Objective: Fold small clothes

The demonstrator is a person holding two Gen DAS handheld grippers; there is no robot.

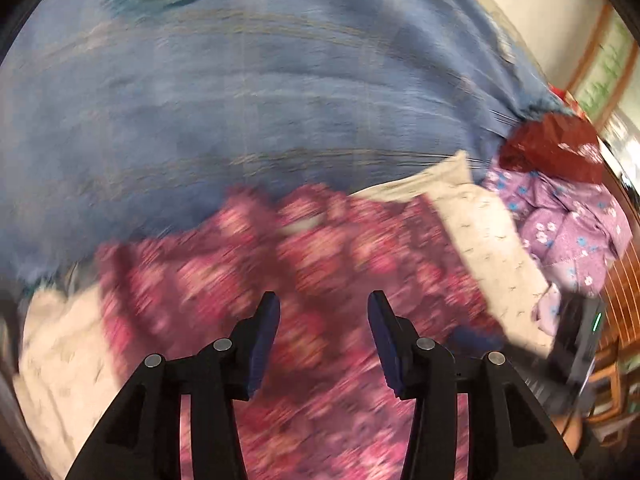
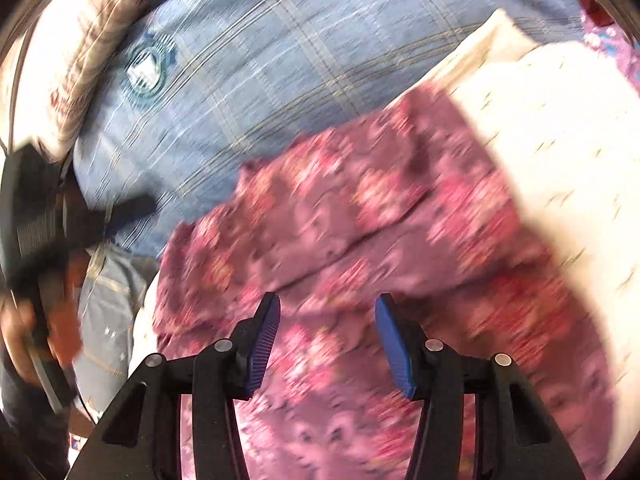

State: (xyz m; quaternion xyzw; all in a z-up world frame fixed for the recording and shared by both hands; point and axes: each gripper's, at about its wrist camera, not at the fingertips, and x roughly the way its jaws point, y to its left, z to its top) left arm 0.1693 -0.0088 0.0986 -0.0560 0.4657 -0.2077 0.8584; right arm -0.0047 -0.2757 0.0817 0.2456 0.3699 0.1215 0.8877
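Pink floral garment (image 2: 360,216): light, limp, probably slides easily; take hold at a hem edge; left gripper (image 1: 324,320) and right gripper (image 2: 328,320) both parted, empty.

My left gripper (image 1: 324,336): matte black plastic frame, two angular arms, dark navy ribbed pads (image 1: 264,344) on the fingers, four round silver screw heads (image 1: 223,345) along the top of the linkage. My right gripper (image 2: 327,340): same black frame and silver screws, but its pads (image 2: 394,346) read brighter blue with fine ridges. In the right wrist view the other unit's black handheld body (image 2: 36,216) shows blurred at far left, with a thin dark cable (image 2: 86,404) trailing below. Hand there too blurred to describe.
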